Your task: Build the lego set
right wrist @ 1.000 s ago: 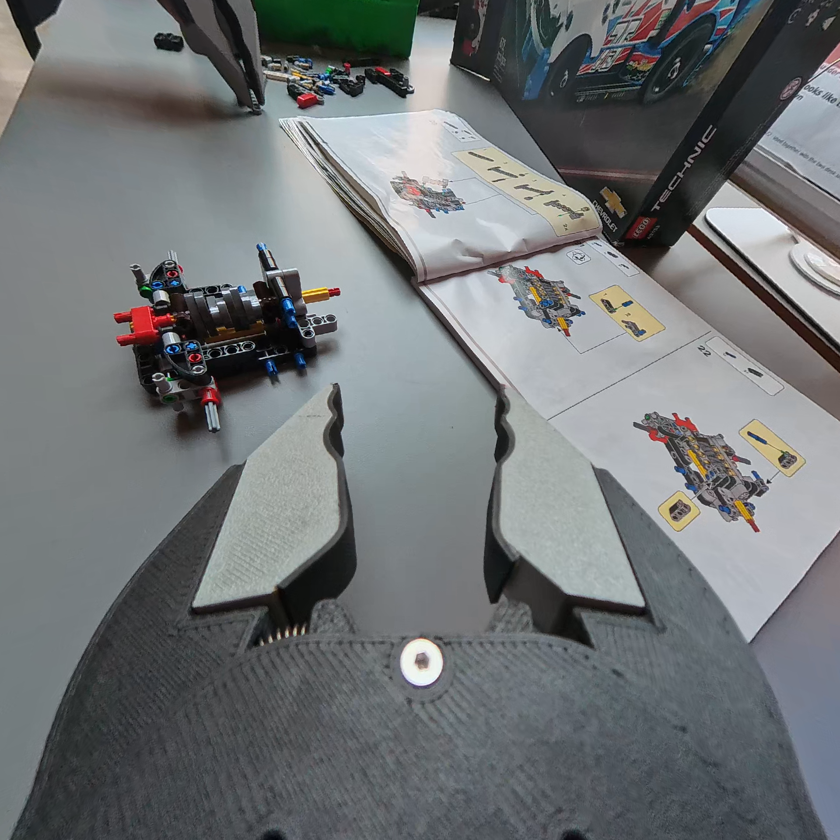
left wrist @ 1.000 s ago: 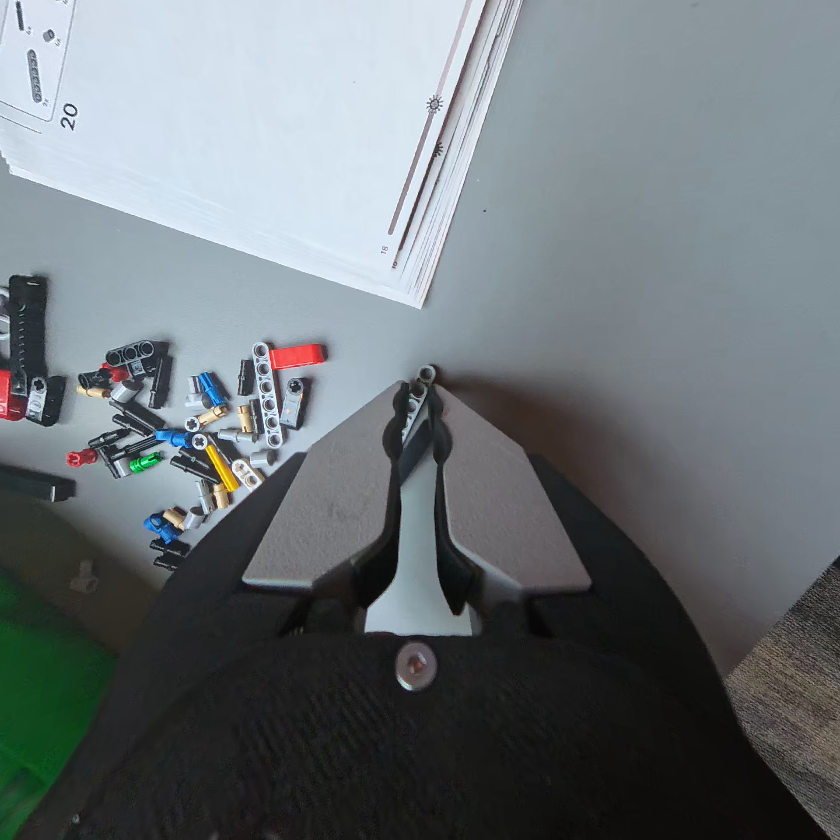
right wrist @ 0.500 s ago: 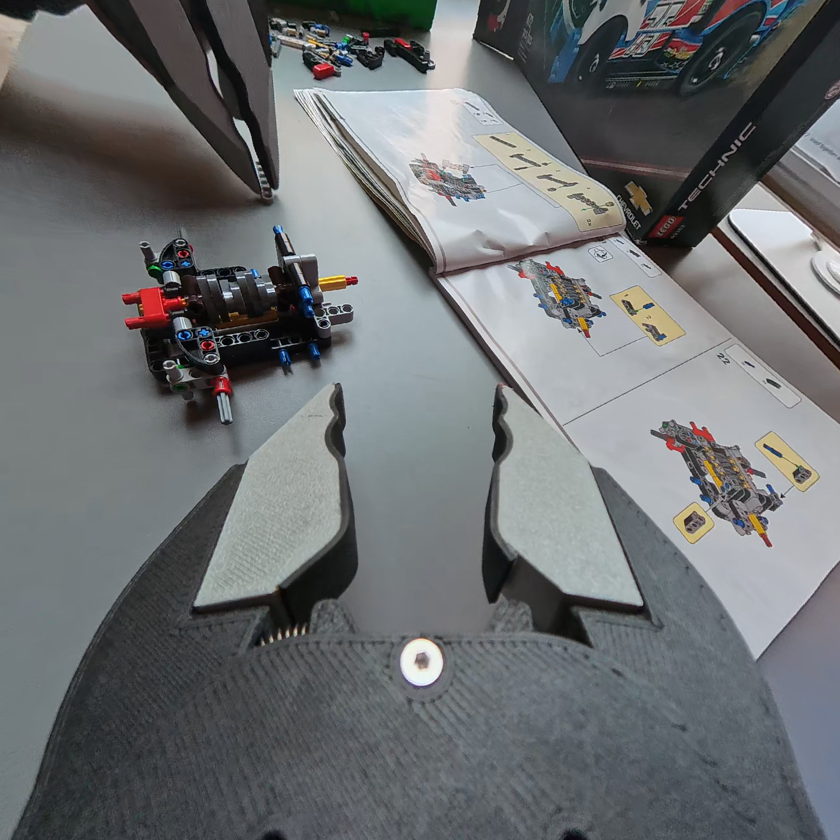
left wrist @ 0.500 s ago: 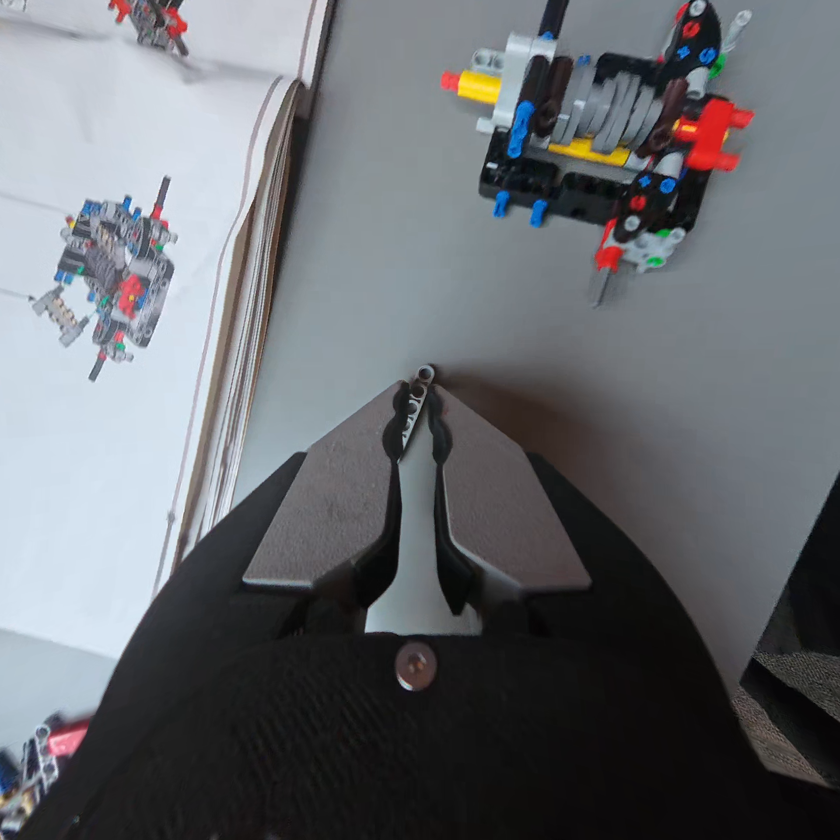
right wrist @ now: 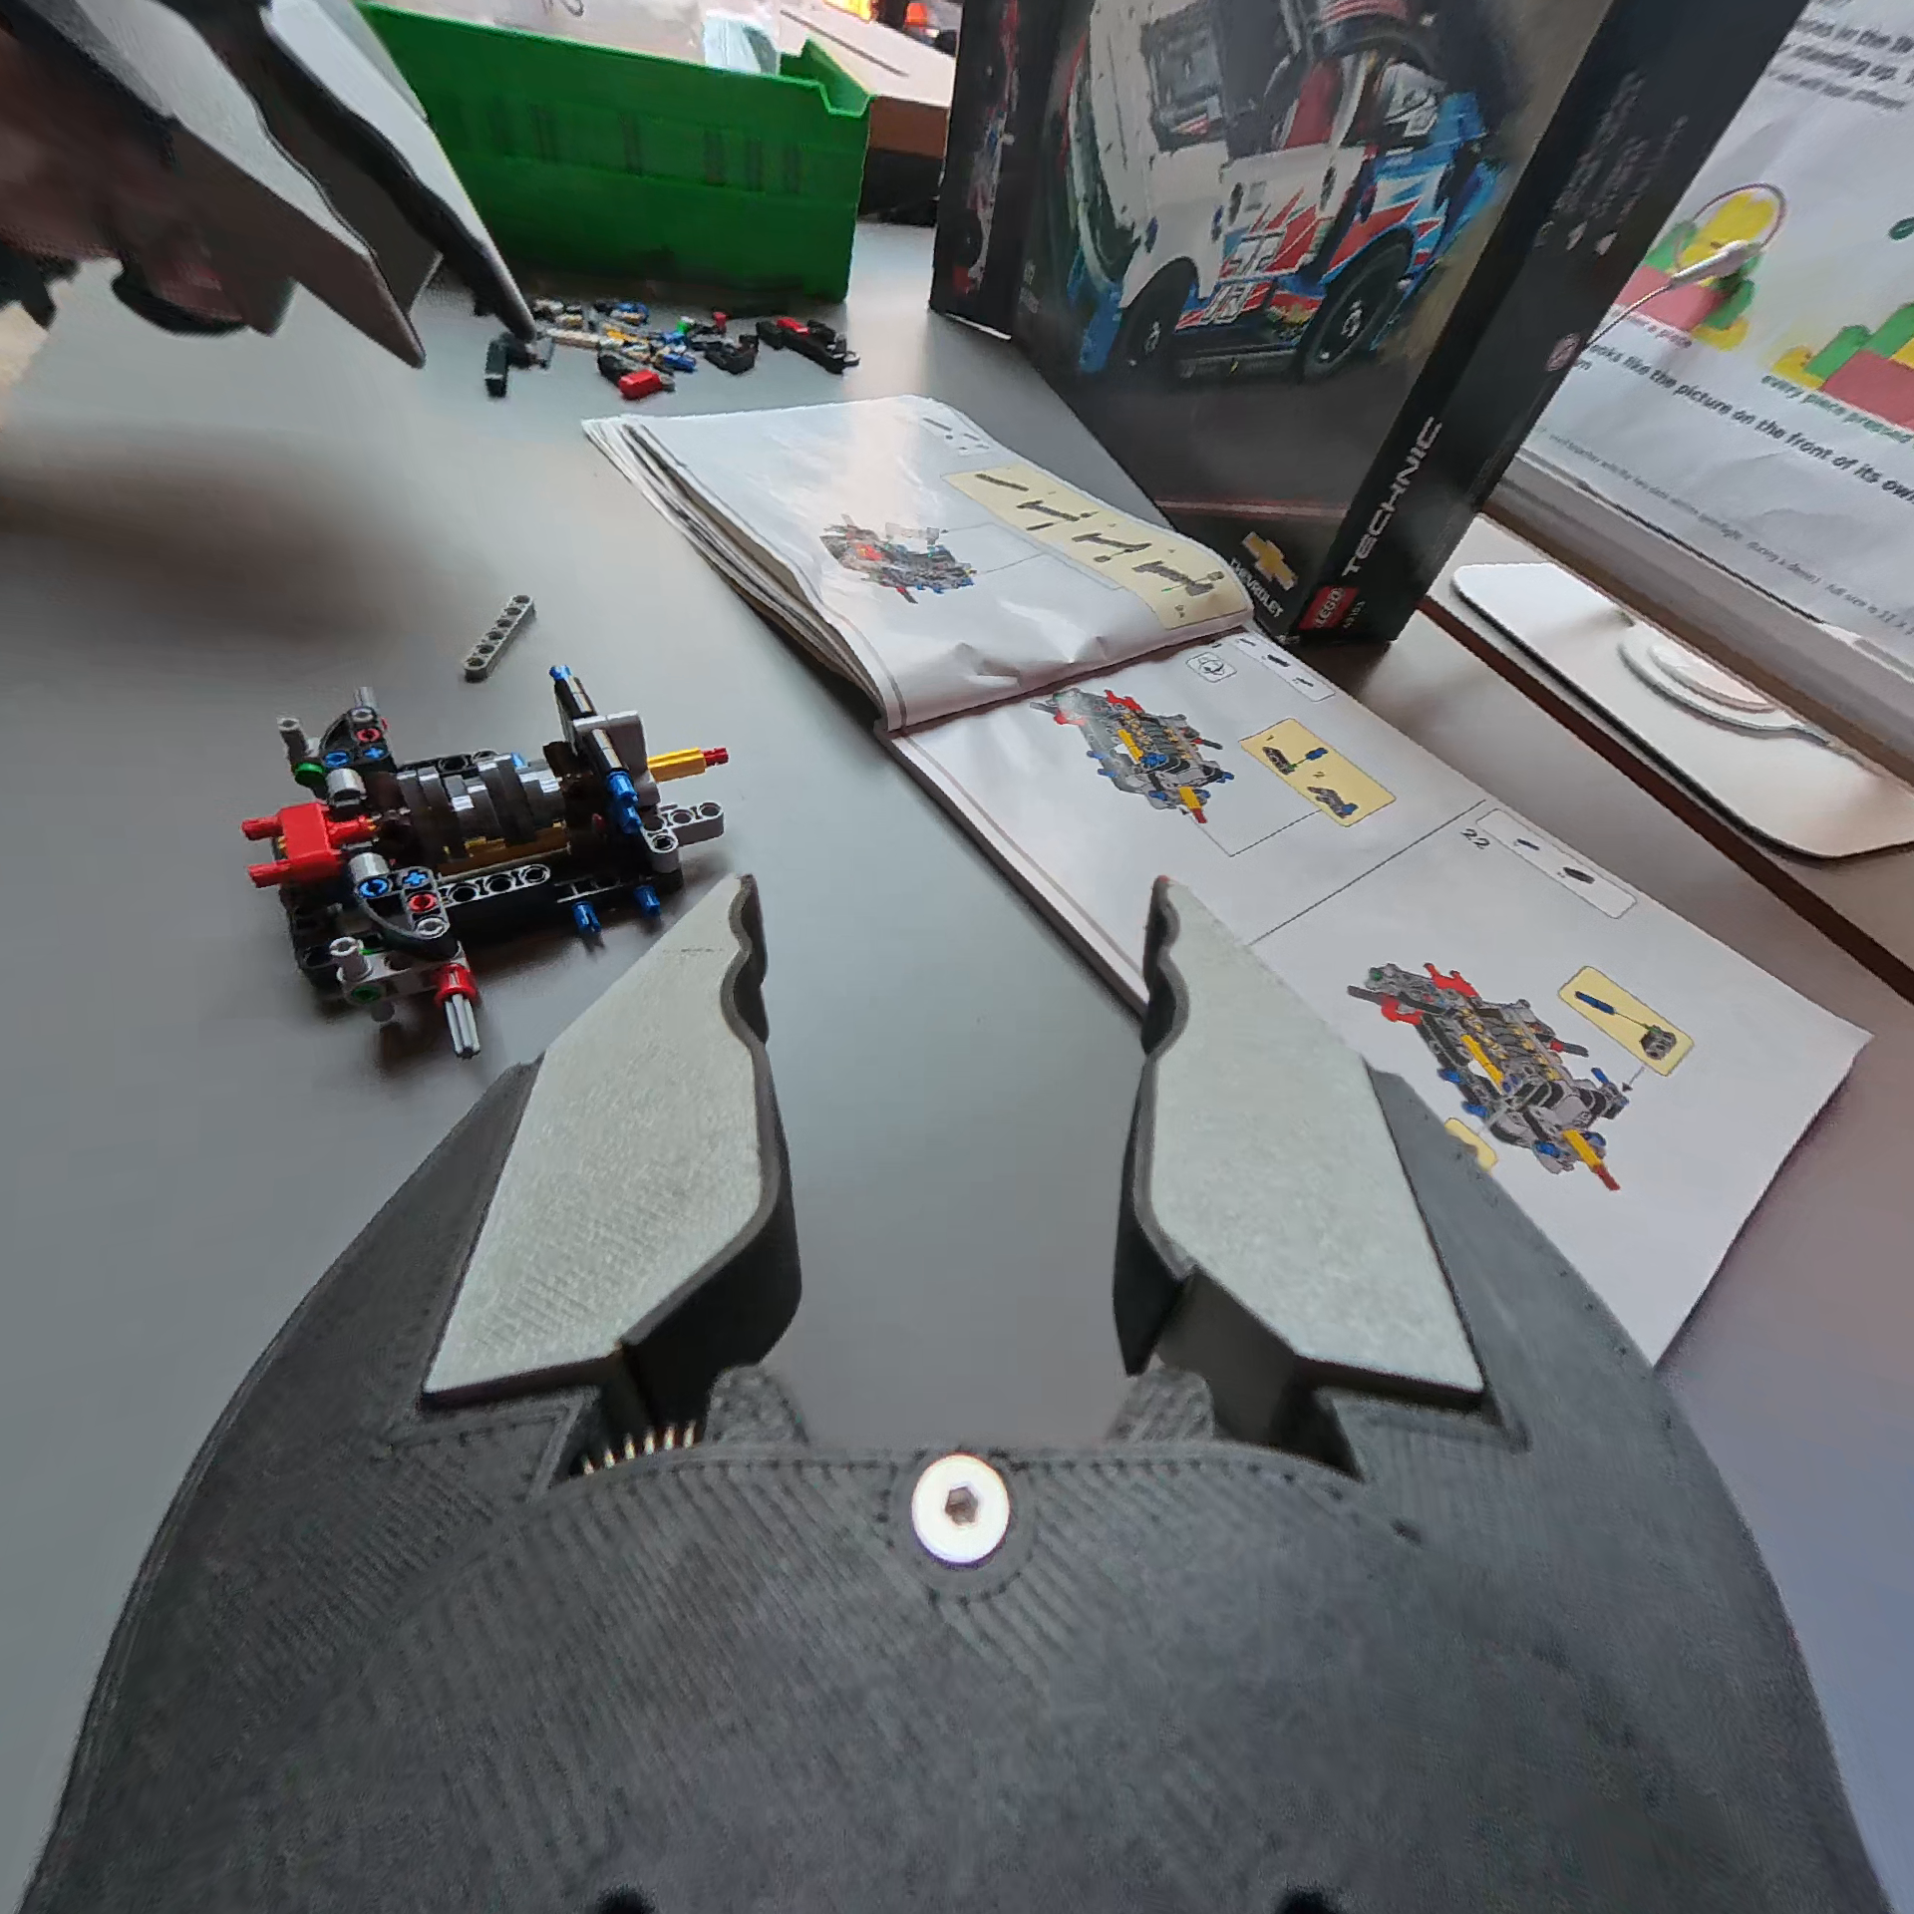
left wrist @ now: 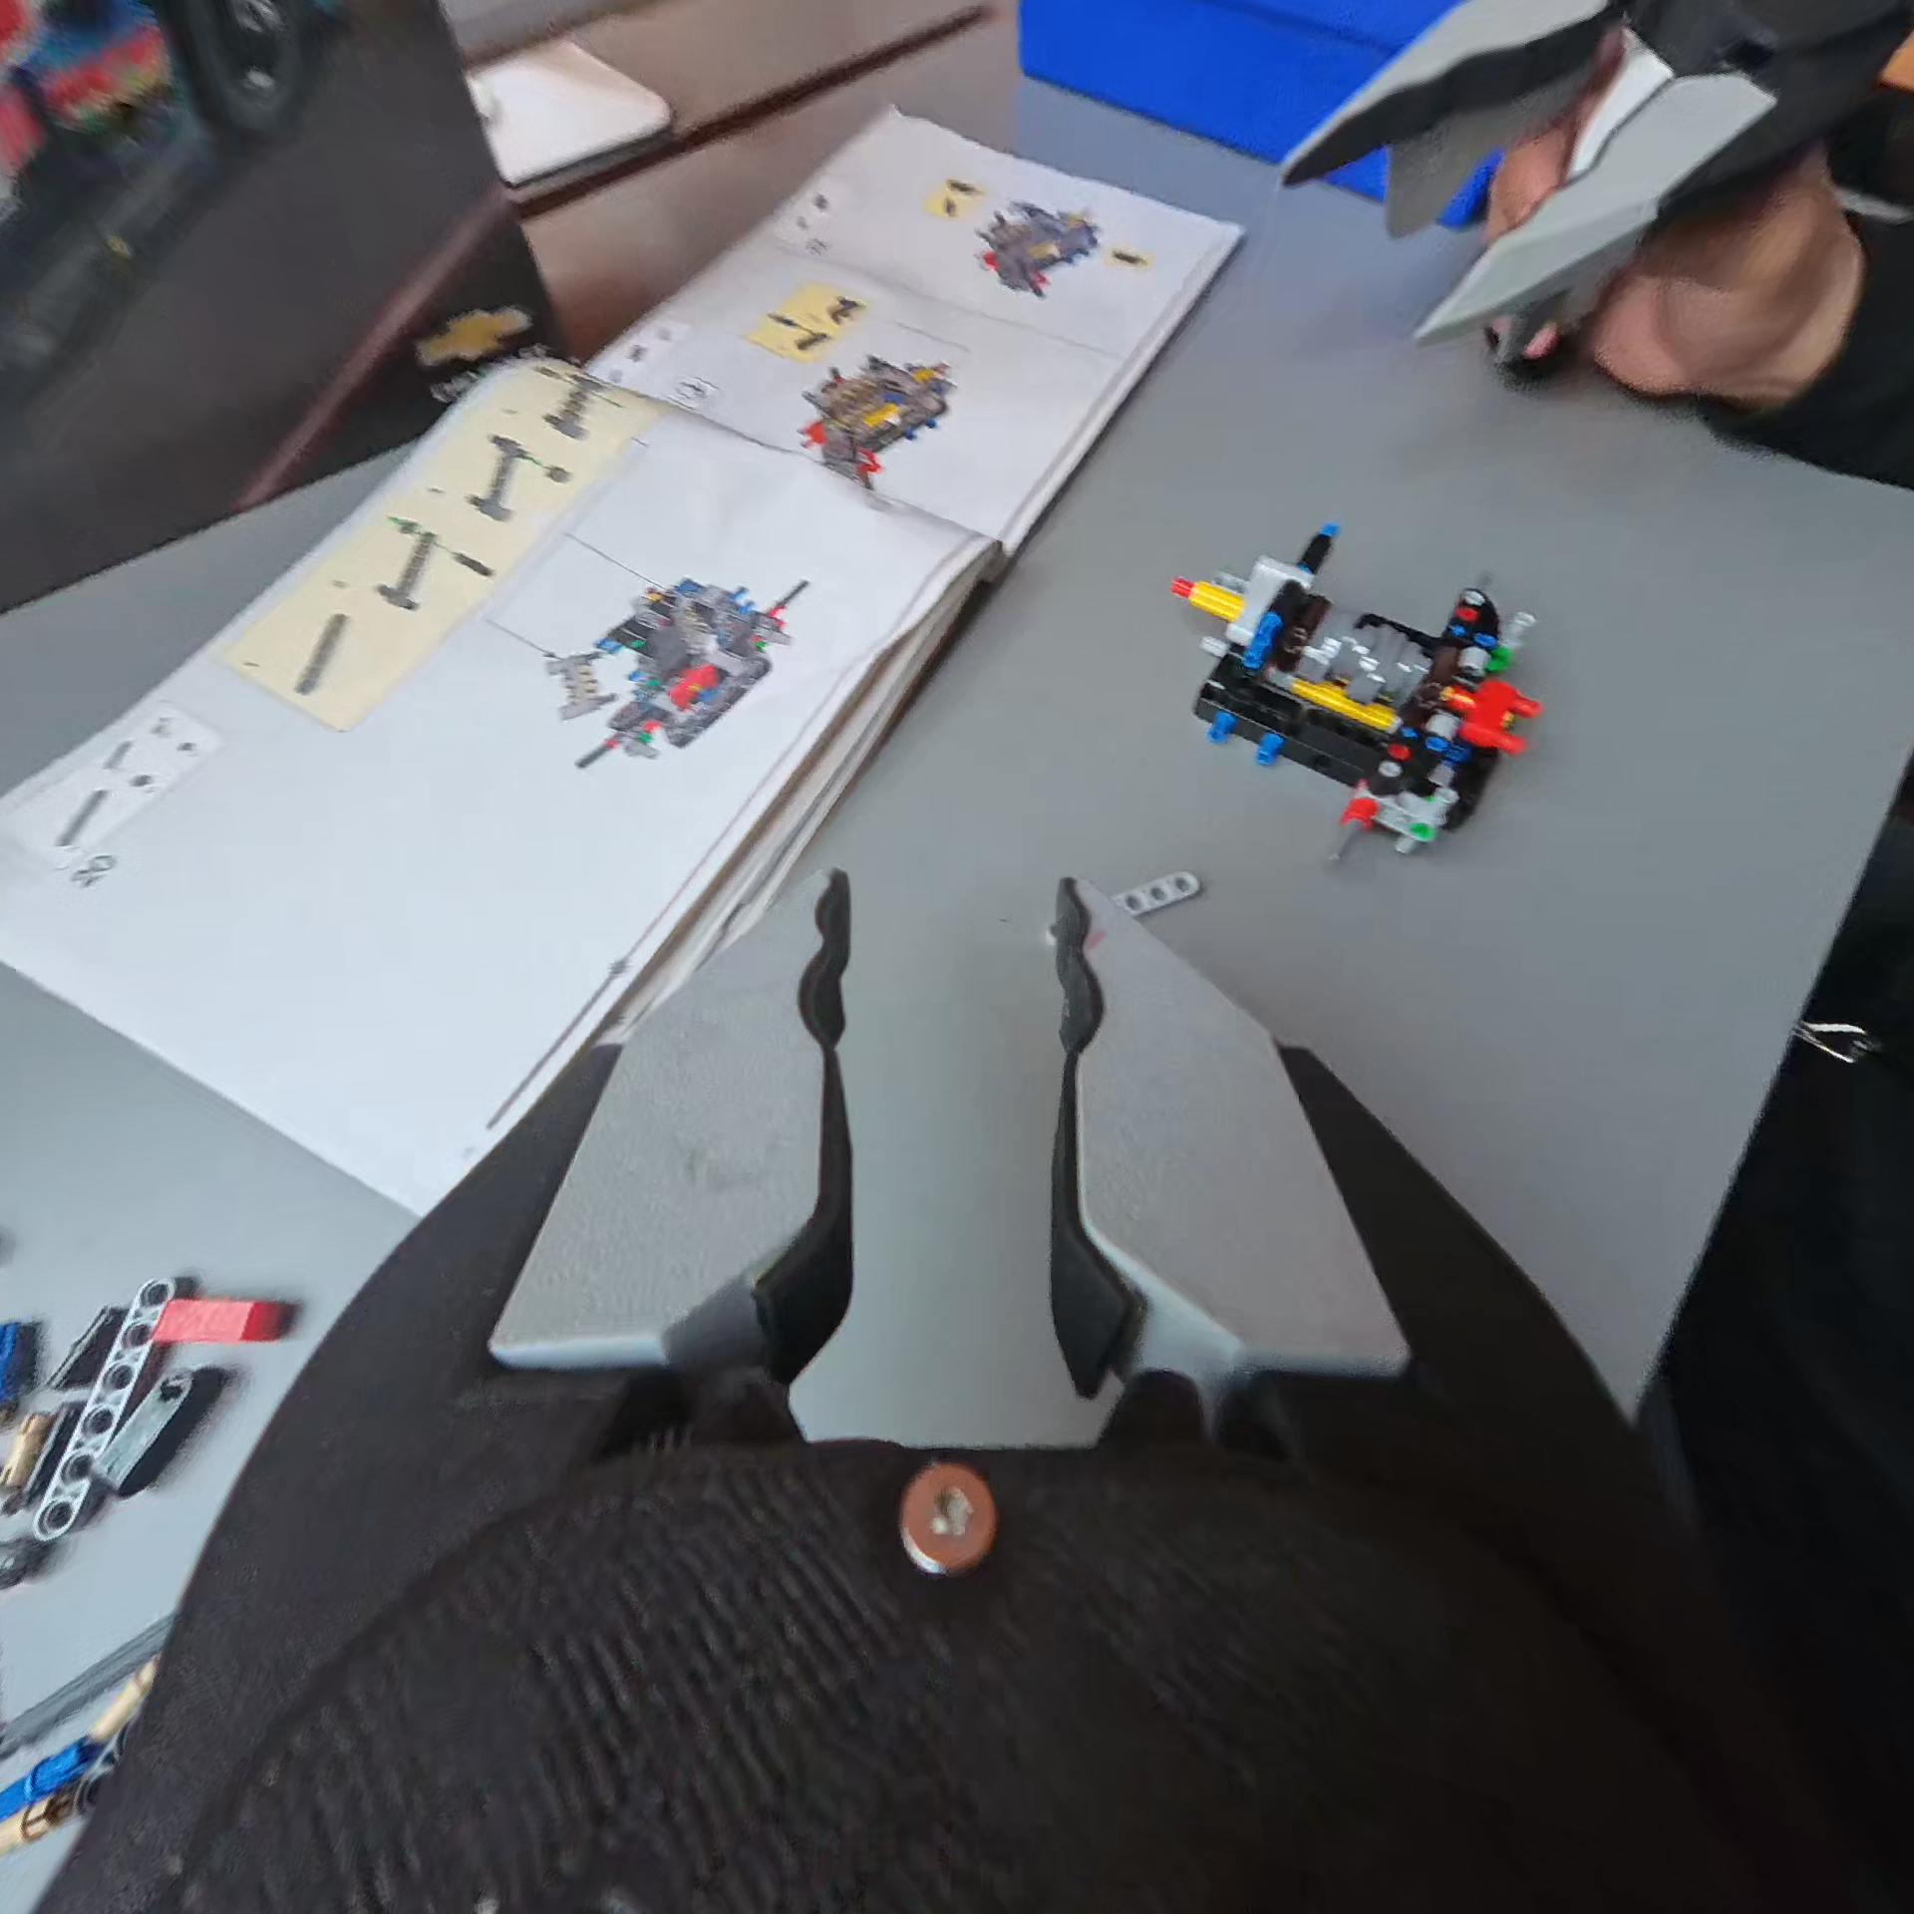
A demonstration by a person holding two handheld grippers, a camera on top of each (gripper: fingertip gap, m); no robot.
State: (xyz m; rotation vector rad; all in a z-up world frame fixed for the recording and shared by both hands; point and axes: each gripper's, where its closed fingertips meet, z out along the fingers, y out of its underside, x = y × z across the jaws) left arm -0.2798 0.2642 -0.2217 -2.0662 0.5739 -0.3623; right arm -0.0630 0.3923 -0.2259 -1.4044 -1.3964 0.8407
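Lying flat between booklet edge (right wrist: 725, 549) and assembly (right wrist: 466, 839), grey beam (right wrist: 499, 637) has bare table (right wrist: 207, 539) around; both jaws wide, empty.

Beam (right wrist: 498, 638) lies just behind assembly (right wrist: 466, 839), booklet (right wrist: 1036, 621) rightward.

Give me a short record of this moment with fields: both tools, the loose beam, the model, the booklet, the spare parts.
left tool: open, empty
right tool: open, empty, above bare table
grey beam: flat on the table, beside the model, apart from it
partial model: on the table, left of the booklet
instruction booklet: open, flat
spare parts pile: in front of the green bin
set box: upright behind the booklet
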